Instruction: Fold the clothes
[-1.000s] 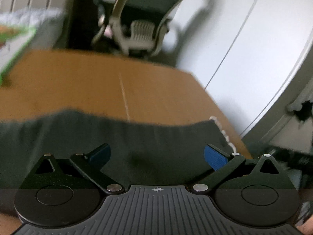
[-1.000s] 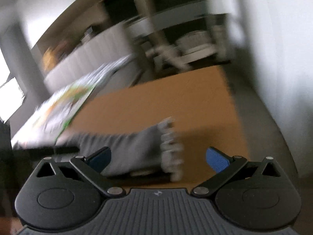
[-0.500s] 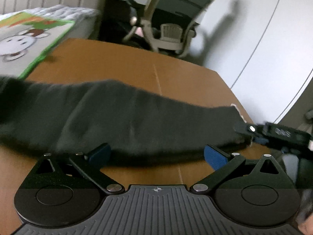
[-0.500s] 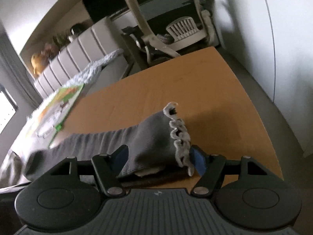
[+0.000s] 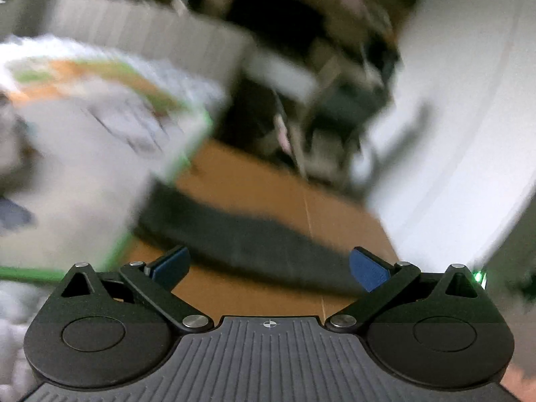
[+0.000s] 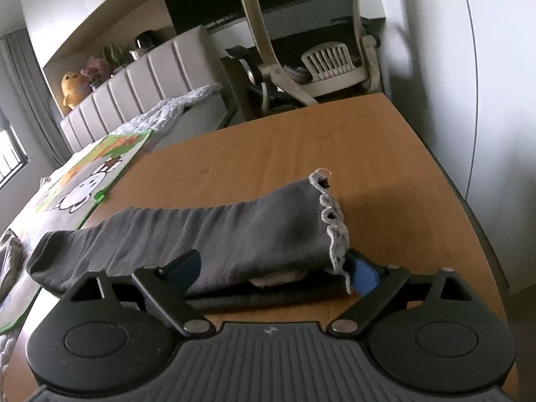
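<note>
Lying limp along the table (image 6: 385, 140) from 9 to 3 o'clock, the grey sock (image 6: 214, 234) looks light, soft and floppy, best pinched at its frilled cuff (image 6: 330, 221), which sits between the opening right gripper (image 6: 274, 269) jaws, while the left gripper (image 5: 268, 268) gapes wide, empty.

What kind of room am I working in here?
Most likely a bedroom that doubles as a study. A bed with a padded headboard and a cartoon-print blanket stands beside the wooden table, with an office chair beyond it.
</note>
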Motion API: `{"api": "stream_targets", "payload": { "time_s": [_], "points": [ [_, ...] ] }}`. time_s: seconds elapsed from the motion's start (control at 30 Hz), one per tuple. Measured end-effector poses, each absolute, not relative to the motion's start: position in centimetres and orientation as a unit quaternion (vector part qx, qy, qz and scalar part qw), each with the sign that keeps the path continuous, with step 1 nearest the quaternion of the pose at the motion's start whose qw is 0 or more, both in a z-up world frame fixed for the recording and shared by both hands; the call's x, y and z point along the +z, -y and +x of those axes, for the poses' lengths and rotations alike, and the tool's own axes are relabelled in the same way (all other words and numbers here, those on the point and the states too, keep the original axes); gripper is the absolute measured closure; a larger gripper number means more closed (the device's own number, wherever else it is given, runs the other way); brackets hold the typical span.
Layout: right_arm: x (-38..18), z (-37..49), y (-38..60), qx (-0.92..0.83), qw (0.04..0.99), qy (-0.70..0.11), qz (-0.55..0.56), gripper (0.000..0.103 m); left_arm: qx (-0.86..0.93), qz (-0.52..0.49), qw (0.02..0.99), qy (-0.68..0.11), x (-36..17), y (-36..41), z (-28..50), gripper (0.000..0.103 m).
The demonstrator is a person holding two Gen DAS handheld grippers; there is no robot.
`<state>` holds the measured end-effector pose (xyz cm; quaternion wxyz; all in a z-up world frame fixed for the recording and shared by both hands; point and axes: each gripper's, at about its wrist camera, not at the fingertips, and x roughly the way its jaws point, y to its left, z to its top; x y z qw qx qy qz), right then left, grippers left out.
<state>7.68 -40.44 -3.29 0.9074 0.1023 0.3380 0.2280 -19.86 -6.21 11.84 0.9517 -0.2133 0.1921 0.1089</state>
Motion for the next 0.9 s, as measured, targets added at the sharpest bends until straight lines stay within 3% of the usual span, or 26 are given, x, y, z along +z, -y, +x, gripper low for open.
{"api": "stream_targets", "payload": {
  "time_s": [0.17,0.37,0.57,0.77,0.9],
  "points": [
    [-3.4,7.5,41.6,0.227,0.905,-0.333,0.137,0.006,0.231,-0.144,0.959,-0.082,16.7,7.3,-26.2,0.000],
    [-3.4,7.1,41.9,0.232,0.903,-0.329,0.151,0.006,0.141,-0.215,0.965,-0.057,20.8,7.9,-26.5,0.000],
    [-3.6,7.0,43.2,0.234,0.899,-0.326,0.177,0.006,-0.039,-0.250,0.960,-0.118,20.9,14.0,-17.1,0.000],
    [-4.0,7.1,44.9,0.237,0.892,-0.319,0.216,0.005,-0.108,-0.217,0.949,-0.201,15.3,19.6,-6.1,0.000],
    [-4.1,7.4,45.0,0.243,0.889,-0.320,0.220,0.002,-0.133,-0.141,0.949,-0.250,11.0,21.0,0.3,0.000]
  ]
}}
